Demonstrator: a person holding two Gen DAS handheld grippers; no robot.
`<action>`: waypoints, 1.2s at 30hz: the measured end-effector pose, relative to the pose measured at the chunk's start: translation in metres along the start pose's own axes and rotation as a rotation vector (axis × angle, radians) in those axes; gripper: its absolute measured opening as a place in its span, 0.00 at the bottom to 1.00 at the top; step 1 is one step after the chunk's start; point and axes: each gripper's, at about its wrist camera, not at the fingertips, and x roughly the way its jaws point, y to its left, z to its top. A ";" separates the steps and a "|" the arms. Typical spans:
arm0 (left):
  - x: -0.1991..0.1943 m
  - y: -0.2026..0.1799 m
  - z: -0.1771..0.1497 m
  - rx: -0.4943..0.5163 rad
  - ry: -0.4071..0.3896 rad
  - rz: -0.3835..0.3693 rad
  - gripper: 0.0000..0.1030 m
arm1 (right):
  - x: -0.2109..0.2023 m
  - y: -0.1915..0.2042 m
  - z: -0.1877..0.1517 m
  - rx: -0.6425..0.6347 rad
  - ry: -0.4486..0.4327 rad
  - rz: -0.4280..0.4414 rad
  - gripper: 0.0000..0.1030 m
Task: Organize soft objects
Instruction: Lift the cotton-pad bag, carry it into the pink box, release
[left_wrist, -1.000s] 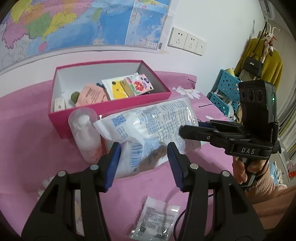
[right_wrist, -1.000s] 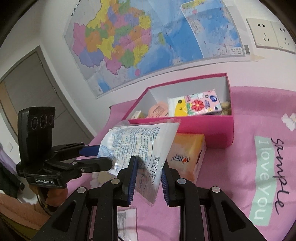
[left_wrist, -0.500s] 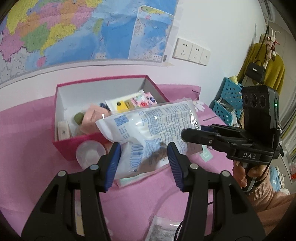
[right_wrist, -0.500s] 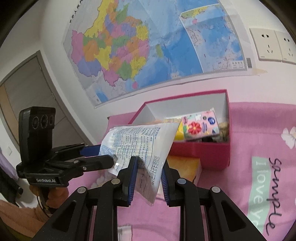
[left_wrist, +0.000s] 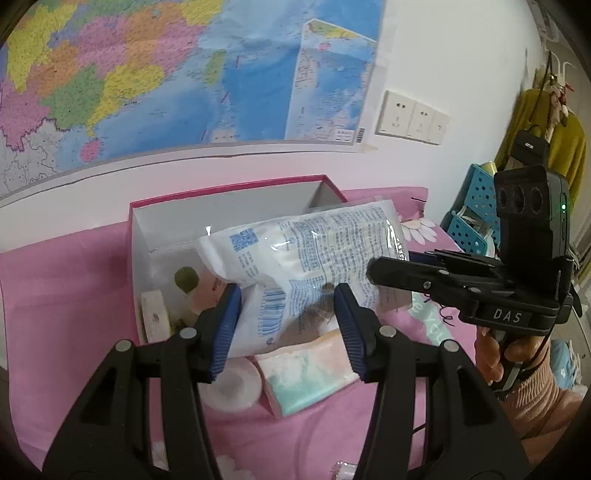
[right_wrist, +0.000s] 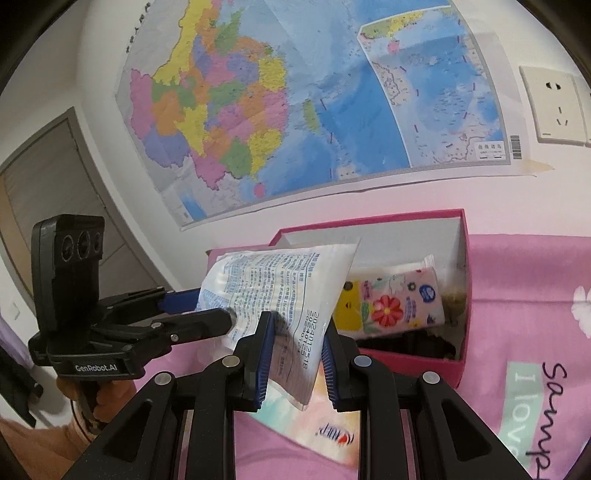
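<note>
A white plastic pack with blue print (left_wrist: 306, 258) hangs over the open pink box (left_wrist: 229, 192), held from both sides. My left gripper (left_wrist: 286, 314) is shut on its near left end, pads pressed to either side. My right gripper (right_wrist: 297, 339) is shut on the pack's (right_wrist: 280, 280) lower corner. In the right wrist view the left gripper (right_wrist: 199, 308) comes in from the left. In the left wrist view the right gripper (left_wrist: 384, 271) comes in from the right, in a person's hand (left_wrist: 517, 354). The box (right_wrist: 406, 365) holds a flowered tissue pack (right_wrist: 391, 306) and a green ball (left_wrist: 186, 278).
A pastel tissue pack (left_wrist: 310, 373) and a clear round bottle (left_wrist: 232, 387) lie on the pink cloth (right_wrist: 517, 288) in front of the box. A wall with a map (right_wrist: 295, 92) and sockets (left_wrist: 410, 118) rises just behind it. Blue crates (left_wrist: 476, 210) stand at the right.
Both grippers have carried the pack up and away from me, from above the cloth in front of the box to above the box itself. Their grips have stayed the same.
</note>
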 end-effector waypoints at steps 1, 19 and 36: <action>0.002 0.001 0.002 0.000 0.001 0.004 0.53 | 0.003 -0.001 0.002 0.003 0.003 0.000 0.23; 0.042 0.038 0.030 -0.043 0.069 0.050 0.53 | 0.051 -0.017 0.026 0.061 0.070 -0.026 0.24; 0.095 0.071 0.045 -0.119 0.190 0.095 0.53 | 0.107 -0.027 0.046 0.078 0.138 -0.143 0.28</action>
